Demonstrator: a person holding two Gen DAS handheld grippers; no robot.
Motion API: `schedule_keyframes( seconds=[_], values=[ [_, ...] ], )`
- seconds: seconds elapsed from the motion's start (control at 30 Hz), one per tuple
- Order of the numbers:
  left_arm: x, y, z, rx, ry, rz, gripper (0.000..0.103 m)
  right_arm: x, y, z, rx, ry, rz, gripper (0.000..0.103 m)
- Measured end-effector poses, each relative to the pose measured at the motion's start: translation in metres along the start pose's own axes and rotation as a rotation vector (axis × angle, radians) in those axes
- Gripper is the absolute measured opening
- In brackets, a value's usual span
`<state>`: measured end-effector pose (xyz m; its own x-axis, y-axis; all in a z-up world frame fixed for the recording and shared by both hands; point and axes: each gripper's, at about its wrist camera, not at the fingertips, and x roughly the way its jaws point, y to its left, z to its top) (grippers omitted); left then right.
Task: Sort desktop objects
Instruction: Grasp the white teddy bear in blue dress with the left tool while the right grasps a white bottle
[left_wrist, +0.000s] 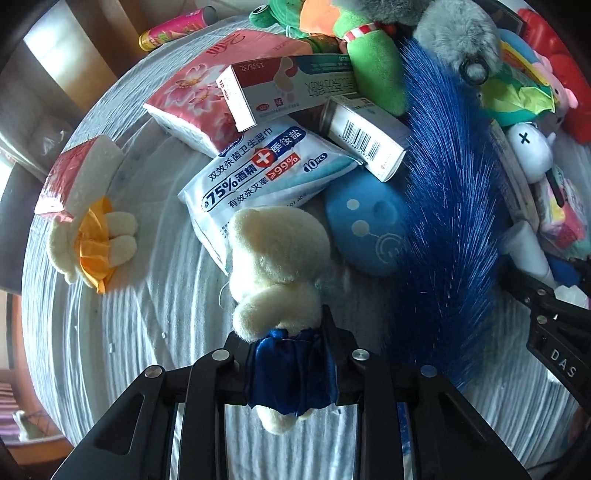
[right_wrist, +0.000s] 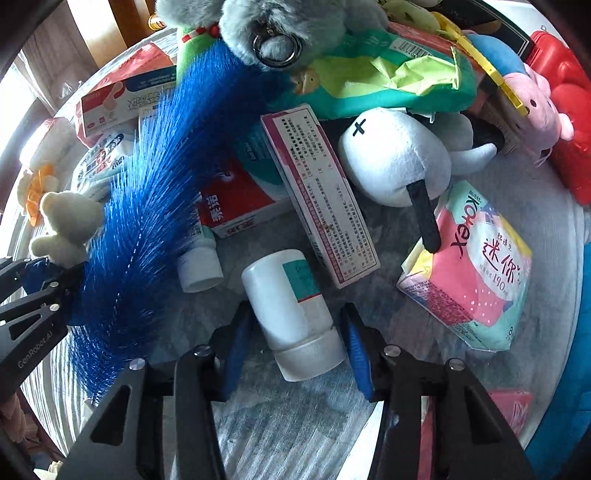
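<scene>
My left gripper (left_wrist: 290, 332) is shut on a cream plush bear in a blue satin skirt (left_wrist: 277, 266), holding it by the skirt over the grey cloth. The bear also shows at the left of the right wrist view (right_wrist: 68, 225). My right gripper (right_wrist: 295, 332) is open, its blue-padded fingers on either side of a white bottle with a teal label (right_wrist: 291, 306) that lies on the cloth; I cannot tell if they touch it. A long blue fluffy tail (right_wrist: 147, 206) lies between the two grippers, and it also shows in the left wrist view (left_wrist: 447, 221).
Left wrist view: wet-wipes pack (left_wrist: 266, 170), pink tissue pack (left_wrist: 218, 99), medicine boxes (left_wrist: 365, 136), blue cushion (left_wrist: 365, 225), second cream plush with orange skirt (left_wrist: 96, 243). Right wrist view: long pink-edged box (right_wrist: 321, 195), white plush (right_wrist: 399, 155), Kotex pack (right_wrist: 472, 266), small white bottle (right_wrist: 197, 266).
</scene>
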<state>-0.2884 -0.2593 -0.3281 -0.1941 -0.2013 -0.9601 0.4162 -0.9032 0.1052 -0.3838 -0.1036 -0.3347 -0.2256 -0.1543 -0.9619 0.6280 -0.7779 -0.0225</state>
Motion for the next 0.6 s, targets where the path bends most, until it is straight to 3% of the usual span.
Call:
schedule_keyframes(
  seconds=[0.17,0.33,0.6],
  values=[
    [-0.013,-0.005,-0.004,0.019,-0.031,-0.005,0.024,-0.005,0.002,-0.003,-0.002,-0.009,0.001,0.035],
    [-0.043,-0.007,-0.01,0.034,-0.098,-0.009,0.024,-0.026,0.004,-0.009,0.005,-0.051,0.007,0.035],
    [-0.104,-0.001,-0.03,0.075,-0.248,-0.041,0.024,-0.09,0.02,-0.024,0.02,-0.191,-0.011,0.035]
  ],
)
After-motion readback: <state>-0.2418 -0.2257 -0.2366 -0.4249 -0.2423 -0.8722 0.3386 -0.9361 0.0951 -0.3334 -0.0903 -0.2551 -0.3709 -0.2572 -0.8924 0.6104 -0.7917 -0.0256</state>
